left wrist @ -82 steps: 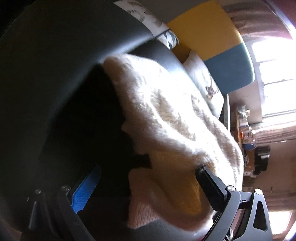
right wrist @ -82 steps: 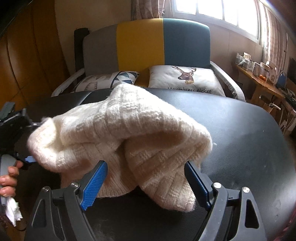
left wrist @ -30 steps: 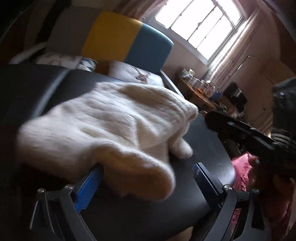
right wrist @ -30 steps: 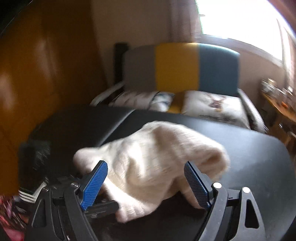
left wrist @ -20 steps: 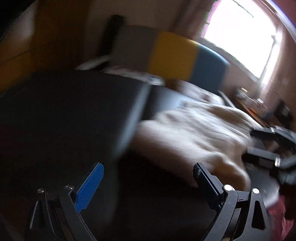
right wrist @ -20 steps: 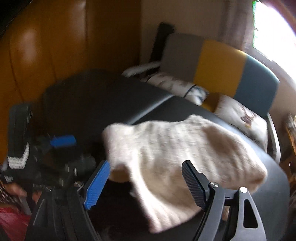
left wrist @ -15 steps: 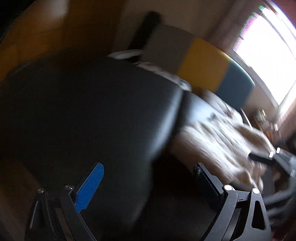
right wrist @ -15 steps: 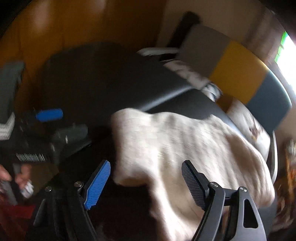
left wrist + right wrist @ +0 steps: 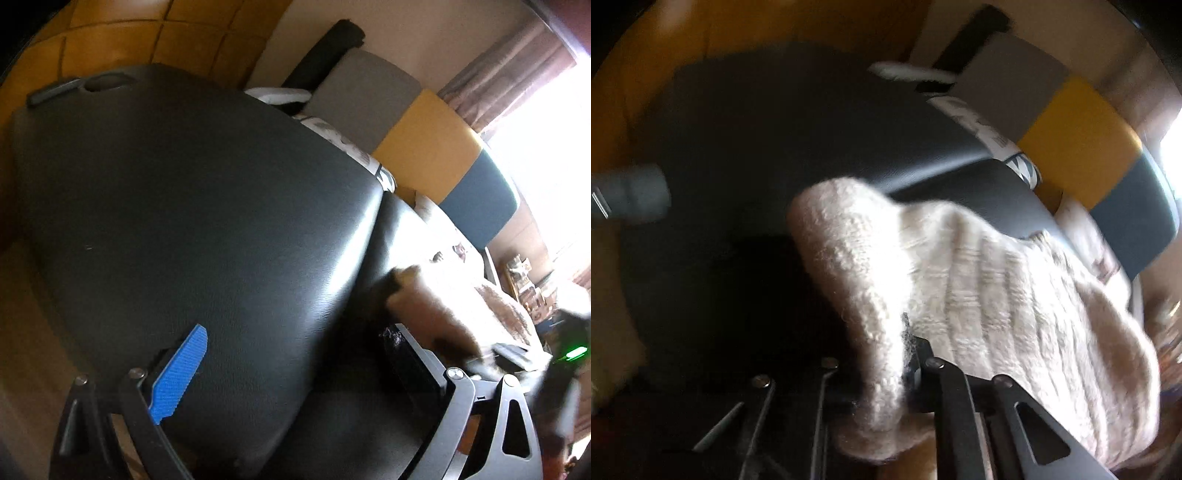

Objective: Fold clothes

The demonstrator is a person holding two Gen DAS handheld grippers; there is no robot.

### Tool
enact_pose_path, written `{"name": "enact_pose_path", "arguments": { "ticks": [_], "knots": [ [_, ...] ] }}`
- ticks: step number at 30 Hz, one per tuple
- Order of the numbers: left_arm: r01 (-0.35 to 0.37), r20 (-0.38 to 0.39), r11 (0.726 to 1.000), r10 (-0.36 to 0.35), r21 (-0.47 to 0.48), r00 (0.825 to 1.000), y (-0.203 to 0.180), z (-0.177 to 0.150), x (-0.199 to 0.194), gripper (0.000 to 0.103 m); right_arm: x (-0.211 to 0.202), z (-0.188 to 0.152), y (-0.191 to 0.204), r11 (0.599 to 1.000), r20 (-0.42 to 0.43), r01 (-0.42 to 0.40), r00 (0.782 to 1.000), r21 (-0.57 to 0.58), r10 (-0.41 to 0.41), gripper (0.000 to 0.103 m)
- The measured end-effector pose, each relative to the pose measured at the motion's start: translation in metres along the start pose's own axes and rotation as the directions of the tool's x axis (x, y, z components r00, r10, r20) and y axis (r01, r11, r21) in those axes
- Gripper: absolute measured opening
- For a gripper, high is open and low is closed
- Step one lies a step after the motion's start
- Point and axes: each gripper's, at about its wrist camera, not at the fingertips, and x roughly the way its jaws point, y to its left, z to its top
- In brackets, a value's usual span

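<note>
Cream ribbed knit sweater (image 9: pixel 979 288) on a black leather-look table (image 9: pixel 192 206)
Right gripper (image 9: pixel 886 365) is closing, fingers pinching its edge; left gripper (image 9: pixel 291 365) gapes over bare tabletop, a grey-yellow-teal sofa (image 9: pixel 428 147) behind.

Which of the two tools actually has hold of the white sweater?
The right tool: its jaws are closing on an edge of the sweater. The left tool stands wide open over the bare black table.

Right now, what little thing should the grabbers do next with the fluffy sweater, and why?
Probably bring the left gripper over to the cream knit sweater. Its jaws stand open over bare black table, while the right gripper is closing, sweater edge between its jaws. Folding likely needs two held edges.
</note>
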Motion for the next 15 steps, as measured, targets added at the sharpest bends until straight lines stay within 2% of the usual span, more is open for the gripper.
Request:
{"name": "enact_pose_path", "arguments": {
  "ticks": [4, 6, 11, 15],
  "knots": [
    [0.033, -0.021, 0.997, -0.031, 0.071, 0.999, -0.03, 0.009, 0.008, 0.098, -0.063, 0.001, -0.058, 0.981, 0.166, -0.048, 0.986, 0.186, 0.017, 0.011],
    [0.048, -0.024, 0.992, -0.045, 0.12, 0.999, -0.048, 0.011, 0.011, 0.098, -0.096, -0.002, -0.091, 0.958, 0.244, -0.079, 0.97, 0.275, 0.01, 0.011],
    [0.078, -0.065, 0.961, -0.063, 0.267, 0.996, -0.103, 0.007, 0.025, 0.098, -0.167, -0.03, -0.181, 0.868, 0.389, -0.148, 0.92, 0.474, -0.056, 0.011],
    [0.109, -0.097, 0.928, -0.079, 0.356, 0.992, -0.147, 0.003, 0.04, 0.098, -0.191, -0.071, -0.244, 0.778, 0.406, -0.145, 0.901, 0.612, -0.151, 0.011]
  ]
}}
